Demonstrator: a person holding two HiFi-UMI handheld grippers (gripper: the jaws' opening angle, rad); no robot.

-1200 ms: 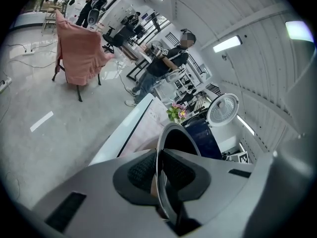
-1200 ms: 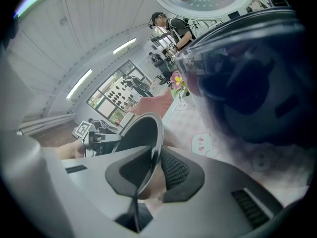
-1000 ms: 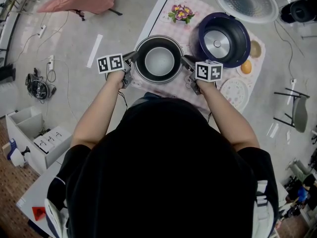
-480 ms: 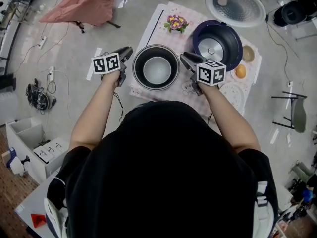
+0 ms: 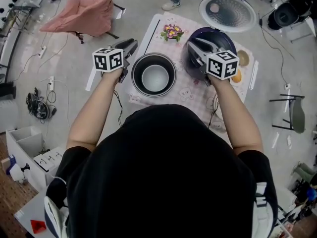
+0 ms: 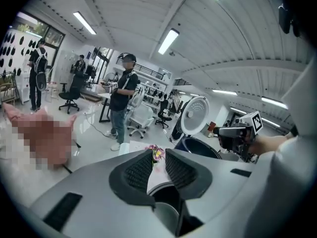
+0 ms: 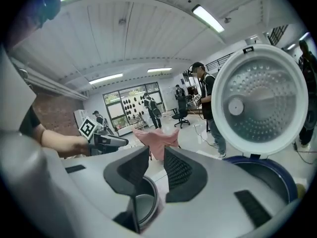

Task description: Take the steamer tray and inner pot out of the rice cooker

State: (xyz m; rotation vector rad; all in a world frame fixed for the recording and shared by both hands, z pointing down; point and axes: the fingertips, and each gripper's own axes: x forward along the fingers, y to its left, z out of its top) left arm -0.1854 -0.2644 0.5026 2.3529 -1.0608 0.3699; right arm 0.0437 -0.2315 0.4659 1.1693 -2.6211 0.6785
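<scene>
Hand-held grippers just opening, jaws apart, gripping nothing: you are holding left hand-held gripper (image 5: 132,44) and right hand-held gripper (image 5: 192,44) either side of pot (image 5: 154,76), sitting on worktop (image 5: 188,91) beside open cooker (image 5: 218,35).

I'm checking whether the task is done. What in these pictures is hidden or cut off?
Rice cooker inside: head view, right gripper covers most of it.
Steamer tray: not found; head view, right forearm covers the table's near right corner.
Inner pot: gripper views show only a sliver below the jaws.
</scene>
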